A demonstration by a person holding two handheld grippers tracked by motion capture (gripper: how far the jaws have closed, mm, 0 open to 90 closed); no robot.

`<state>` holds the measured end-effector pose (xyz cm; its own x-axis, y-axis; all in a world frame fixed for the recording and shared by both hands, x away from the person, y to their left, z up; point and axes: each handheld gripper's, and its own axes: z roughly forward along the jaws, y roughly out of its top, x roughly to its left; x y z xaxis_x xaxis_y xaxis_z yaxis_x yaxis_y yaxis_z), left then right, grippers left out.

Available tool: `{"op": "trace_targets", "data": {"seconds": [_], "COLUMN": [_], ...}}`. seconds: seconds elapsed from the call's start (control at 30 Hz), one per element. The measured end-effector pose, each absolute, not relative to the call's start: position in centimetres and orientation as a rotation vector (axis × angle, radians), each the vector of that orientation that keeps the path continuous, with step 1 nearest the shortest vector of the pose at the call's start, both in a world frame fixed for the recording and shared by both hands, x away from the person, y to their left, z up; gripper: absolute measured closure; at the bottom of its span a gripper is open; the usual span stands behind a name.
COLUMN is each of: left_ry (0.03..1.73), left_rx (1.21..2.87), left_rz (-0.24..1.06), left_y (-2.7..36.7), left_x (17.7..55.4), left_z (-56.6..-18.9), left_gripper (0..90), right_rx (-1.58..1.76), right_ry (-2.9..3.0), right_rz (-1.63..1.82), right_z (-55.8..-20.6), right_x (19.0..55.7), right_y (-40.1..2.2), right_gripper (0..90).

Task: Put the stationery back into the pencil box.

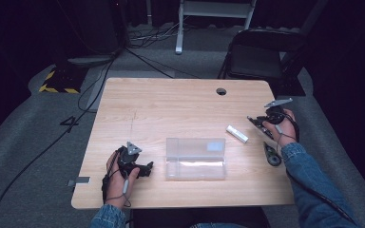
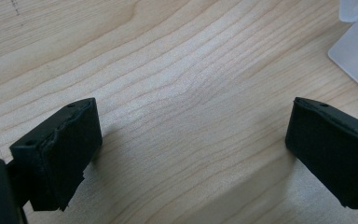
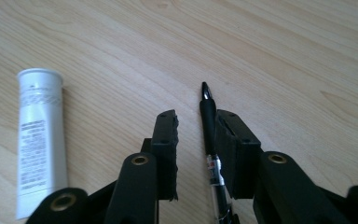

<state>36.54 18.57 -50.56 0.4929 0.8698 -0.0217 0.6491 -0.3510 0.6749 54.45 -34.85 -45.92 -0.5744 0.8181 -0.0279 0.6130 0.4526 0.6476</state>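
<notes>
Pen (image 3: 208, 122) is lying on the wooden table (image 1: 171, 109) between the right gripper (image 3: 196, 135) jaws, right up against one pad with a gap to the other, so not pinched yet. White tube (image 3: 39, 140) sits just beside it. Left gripper (image 2: 191, 144) rests near the clear plastic case (image 1: 196, 158), jaws wide apart with nothing between them.
</notes>
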Motion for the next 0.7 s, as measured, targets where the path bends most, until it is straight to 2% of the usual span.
{"op": "trace_targets", "data": {"seconds": [0.43, 0.63, 0.7], "left_ry": [1.251, 1.251, 1.250], "left_rx": [2.110, 2.110, 2.109], "left_rz": [0.450, 0.450, 0.450], "left_y": [18.5, 18.5, 18.5], "left_x": [36.6, 36.6, 36.6], "left_z": [-50.6, -50.6, -50.6], "left_gripper": [3.2, 3.2, 3.2], "right_rx": [1.273, 1.278, 1.268], "right_ry": [2.387, 2.408, 2.407], "right_rz": [0.830, 0.852, 0.850], "right_z": [-47.6, -48.2, -48.3], "right_x": [55.8, 56.1, 56.1], "right_y": [-35.2, -35.5, -35.5], "right_gripper": [67.2, 71.1, 74.9]}}
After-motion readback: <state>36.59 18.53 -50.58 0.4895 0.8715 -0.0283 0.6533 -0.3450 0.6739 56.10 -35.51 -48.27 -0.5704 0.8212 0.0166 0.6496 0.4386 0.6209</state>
